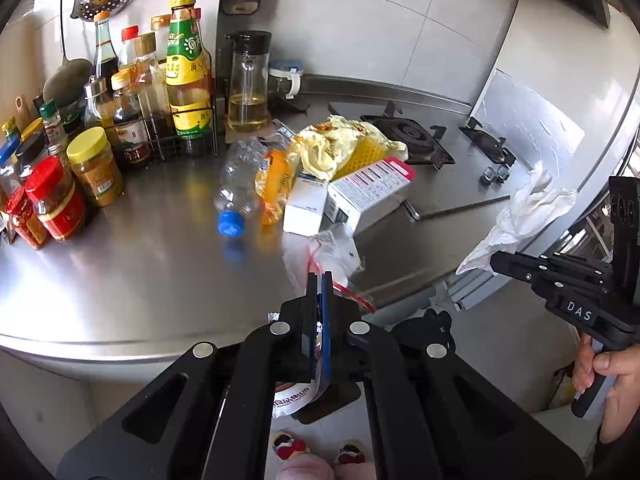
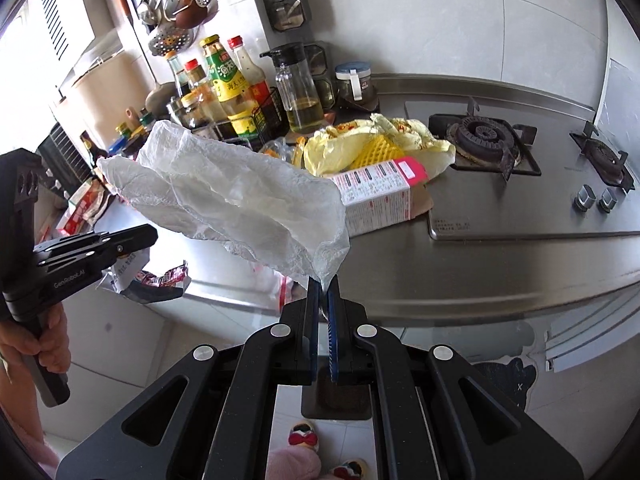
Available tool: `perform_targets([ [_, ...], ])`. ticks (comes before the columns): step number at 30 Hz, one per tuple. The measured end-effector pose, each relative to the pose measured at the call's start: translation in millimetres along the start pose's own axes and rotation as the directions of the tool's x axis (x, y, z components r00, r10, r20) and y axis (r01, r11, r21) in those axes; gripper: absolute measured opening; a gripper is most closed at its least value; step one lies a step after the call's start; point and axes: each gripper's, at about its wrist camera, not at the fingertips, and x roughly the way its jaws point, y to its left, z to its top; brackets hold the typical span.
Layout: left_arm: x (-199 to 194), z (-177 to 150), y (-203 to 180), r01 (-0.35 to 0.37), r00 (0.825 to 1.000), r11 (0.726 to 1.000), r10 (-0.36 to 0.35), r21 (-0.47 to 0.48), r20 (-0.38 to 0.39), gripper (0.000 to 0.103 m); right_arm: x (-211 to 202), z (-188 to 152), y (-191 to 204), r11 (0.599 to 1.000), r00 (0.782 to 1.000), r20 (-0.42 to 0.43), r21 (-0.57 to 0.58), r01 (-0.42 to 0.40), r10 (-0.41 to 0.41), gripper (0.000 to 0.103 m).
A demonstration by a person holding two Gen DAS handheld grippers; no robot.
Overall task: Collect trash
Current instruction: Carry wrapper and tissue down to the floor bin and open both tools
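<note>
My left gripper [image 1: 320,280] is shut on a crumpled snack wrapper [image 1: 294,398], which hangs below the fingers off the steel counter's front edge; it also shows in the right wrist view [image 2: 154,282]. My right gripper [image 2: 324,282] is shut on a white plastic bag [image 2: 236,200] and holds it up in the air before the counter; the bag also shows in the left wrist view [image 1: 520,216]. On the counter [image 1: 140,272] lie a crushed clear bottle with a blue cap [image 1: 238,184], an orange wrapper [image 1: 274,184], a small white box [image 1: 306,208], a pink-and-white carton [image 1: 368,192], a yellow bag [image 1: 340,140] and a clear zip bag [image 1: 332,252].
Several sauce bottles and spice jars [image 1: 100,140] crowd the counter's left back. A glass oil dispenser [image 1: 248,88] stands by the wall. A gas hob [image 2: 484,136] with knobs [image 2: 596,200] lies at the right. Utensils [image 2: 172,4] hang on the wall.
</note>
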Motion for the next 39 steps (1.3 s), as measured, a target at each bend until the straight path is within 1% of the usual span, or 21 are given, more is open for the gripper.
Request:
perform_targets([
  [3,5,-22,-16,0.028,0.999,0.999,-0.03,-0.035,-0.035,0.0,3,-30,-14,1.0,0.998,-0.068,0.013,0.01,-0.009,0.006],
  [6,20,-47,-27,0.05,0.995,0.995,-0.057,-0.082,-0.083,0.0,20,-65,-28,0.999,0.987,-0.16,0.031,0.033,-0.027,0.006],
  [11,64,-86,-36,0.051,0.984,0.99,-0.071,-0.128,-0.162,0.0,69,-121,-41,0.997,0.956,-0.288,0.036,0.074,-0.061,0.006],
  [14,98,-110,-37,0.032,0.978,0.99,-0.059,-0.137,-0.2,0.0,105,-154,-47,0.995,0.934,-0.348,0.031,0.098,-0.081,0.006],
  [17,137,-135,-33,0.019,0.969,0.985,-0.06,-0.171,-0.238,0.0,145,-182,-52,0.994,0.914,-0.403,0.063,0.089,-0.056,0.006],
  [19,163,-150,-27,0.005,0.964,0.981,-0.057,-0.196,-0.26,0.0,172,-198,-54,0.993,0.904,-0.426,0.088,0.074,-0.03,0.006],
  [23,211,-173,-14,-0.007,0.949,0.966,-0.075,-0.257,-0.305,0.0,221,-223,-53,0.992,0.888,-0.459,0.124,0.028,0.032,0.006],
  [28,267,-198,4,-0.027,0.927,0.949,-0.094,-0.314,-0.363,0.0,272,-242,-57,0.983,0.876,-0.472,0.183,-0.012,0.098,0.006],
  [31,295,-211,11,-0.036,0.915,0.943,-0.103,-0.332,-0.39,0.0,300,-251,-57,0.983,0.863,-0.493,0.183,-0.015,0.105,0.006],
  [35,323,-226,19,-0.038,0.909,0.934,-0.115,-0.354,-0.401,0.001,330,-261,-57,0.984,0.852,-0.511,0.174,-0.026,0.113,0.007],
  [36,328,-230,21,-0.038,0.908,0.932,-0.118,-0.36,-0.402,0.001,337,-264,-56,0.984,0.849,-0.516,0.174,-0.029,0.116,0.009],
  [39,339,-237,23,-0.04,0.905,0.931,-0.12,-0.363,-0.409,0.002,353,-271,-58,0.985,0.84,-0.53,0.171,-0.033,0.12,0.009],
])
